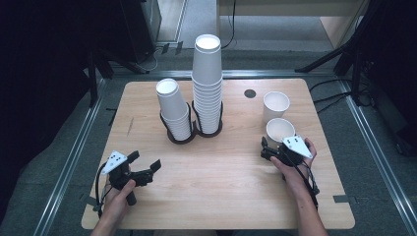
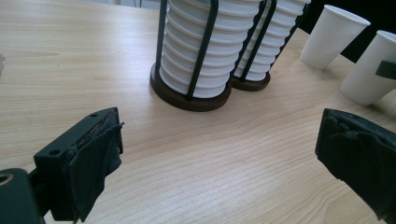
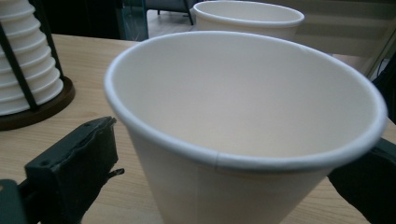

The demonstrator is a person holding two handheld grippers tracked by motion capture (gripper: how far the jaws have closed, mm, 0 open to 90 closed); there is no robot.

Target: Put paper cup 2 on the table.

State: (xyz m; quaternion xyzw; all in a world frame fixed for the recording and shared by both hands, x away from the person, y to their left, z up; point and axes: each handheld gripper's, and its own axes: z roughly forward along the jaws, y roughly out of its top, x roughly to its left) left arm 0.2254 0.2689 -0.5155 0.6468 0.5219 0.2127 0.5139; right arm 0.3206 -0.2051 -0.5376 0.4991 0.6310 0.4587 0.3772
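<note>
Item: paper cup (image 1: 281,132), upright, mouth up, set on the wooden surface (image 1: 216,196) well to the right of the twin-ring cup holder (image 1: 193,132). The right tool (image 1: 272,150) is placed around this cup, a jaw seen at either side of the wall in the right gripper view (image 3: 243,140); whether the pads actually press the paper cannot be told. A second loose cup (image 1: 275,105) is stood just behind the first, farther from the person. The holder is loaded with a short stack (image 1: 173,109) and a tall stack (image 1: 207,81). A dark round disc (image 1: 250,93) is set into the surface right of the tall stack. The left tool (image 1: 145,169) is held spread and empty, in front of the holder. No lettering is legible on any cup.
</note>
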